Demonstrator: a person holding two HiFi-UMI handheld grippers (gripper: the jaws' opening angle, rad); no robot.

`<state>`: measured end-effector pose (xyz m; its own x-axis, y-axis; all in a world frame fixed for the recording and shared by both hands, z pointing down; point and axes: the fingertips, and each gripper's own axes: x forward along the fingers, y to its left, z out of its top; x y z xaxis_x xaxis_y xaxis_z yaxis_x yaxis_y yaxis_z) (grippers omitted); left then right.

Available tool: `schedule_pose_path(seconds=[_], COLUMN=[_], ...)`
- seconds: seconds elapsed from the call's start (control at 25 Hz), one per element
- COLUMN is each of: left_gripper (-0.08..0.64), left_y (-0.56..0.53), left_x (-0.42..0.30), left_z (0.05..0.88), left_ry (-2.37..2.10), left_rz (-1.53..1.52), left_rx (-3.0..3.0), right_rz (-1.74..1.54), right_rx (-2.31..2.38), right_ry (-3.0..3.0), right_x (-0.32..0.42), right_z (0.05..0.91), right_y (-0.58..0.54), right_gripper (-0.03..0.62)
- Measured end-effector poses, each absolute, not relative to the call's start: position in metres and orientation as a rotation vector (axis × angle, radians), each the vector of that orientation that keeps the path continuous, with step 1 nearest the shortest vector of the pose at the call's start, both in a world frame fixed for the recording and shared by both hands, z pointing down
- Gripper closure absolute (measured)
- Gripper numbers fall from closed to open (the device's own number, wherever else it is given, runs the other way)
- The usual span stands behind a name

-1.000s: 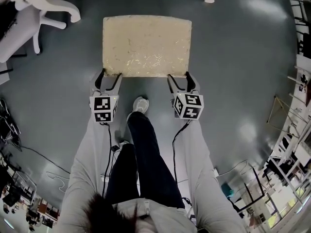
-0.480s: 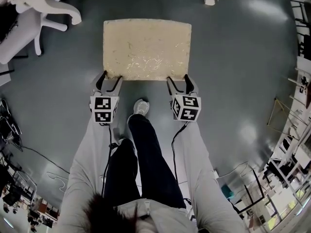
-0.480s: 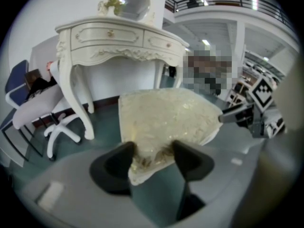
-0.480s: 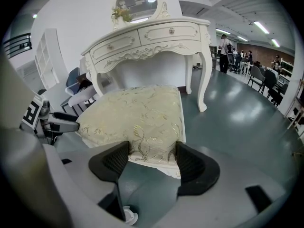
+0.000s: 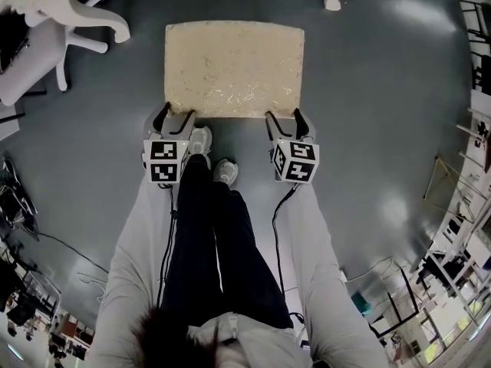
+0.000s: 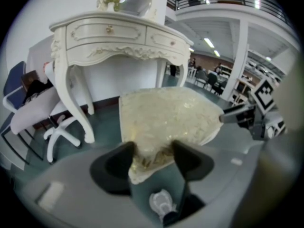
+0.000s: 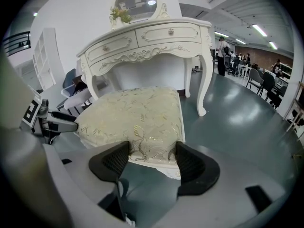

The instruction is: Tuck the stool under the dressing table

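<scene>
Your left gripper (image 5: 175,118) and right gripper (image 5: 285,118) are each clamped on a near corner of the stool (image 5: 234,67), jaws biting its brocade cushion edge. The stool stands just ahead of your shoes, short of the dressing table (image 7: 152,42). Push unevenly and it could skew into a curved table leg (image 7: 205,87), or the fabric could slip free. Its legs are hidden, so they may or may not touch the floor (image 5: 376,90), which is glossy grey. A white swivel chair (image 5: 57,14) stands left.

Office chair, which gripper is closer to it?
Left. The left gripper holds the stool's near left corner, on the office chair's side; the right gripper holds the near right corner.
</scene>
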<state>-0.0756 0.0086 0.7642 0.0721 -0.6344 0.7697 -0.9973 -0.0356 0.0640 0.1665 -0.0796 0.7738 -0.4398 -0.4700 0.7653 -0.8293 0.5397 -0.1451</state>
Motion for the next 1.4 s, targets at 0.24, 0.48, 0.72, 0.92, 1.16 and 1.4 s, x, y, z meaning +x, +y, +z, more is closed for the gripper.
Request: schedule_pose_path(seconds=[0.24,0.48,0.72,0.92,1.16,1.4], left_gripper=[0.281,0.281,0.279,0.279,0.281,0.281], left_y=[-0.024,-0.063,-0.1,-0.129,-0.151,-0.182], left_x=[-0.094,-0.104,-0.126,-0.136,-0.143,-0.158], left_z=[0.766,0.763,0.767,0.765,0.765,0.764], left_ry=[-1.608,-1.589,-1.567,-1.554,-1.554,-1.552], left_rz=[0.759,0.766,0.778,0.791,0.77,0.764], left_rx=[1.757,1.769,1.784,1.79,1.799,1.809], right_rz=[0.694,0.7,0.702,0.702,0.685,0.684], right_rx=[1.052,1.066,1.086,1.099,1.096,1.121], right_ry=[-2.08,-2.059,-2.052,-2.047,-2.049,-2.046], right_x=[0.149,0.14,0.12,0.109,0.101,0.087], right_z=[0.776,0.774,0.777,0.775,0.775,0.774], right_y=[-0.107,-0.144,-0.179,-0.205,-0.231,-0.258], right_gripper=[0.275,0.275,0.275,0.275,0.273,0.273])
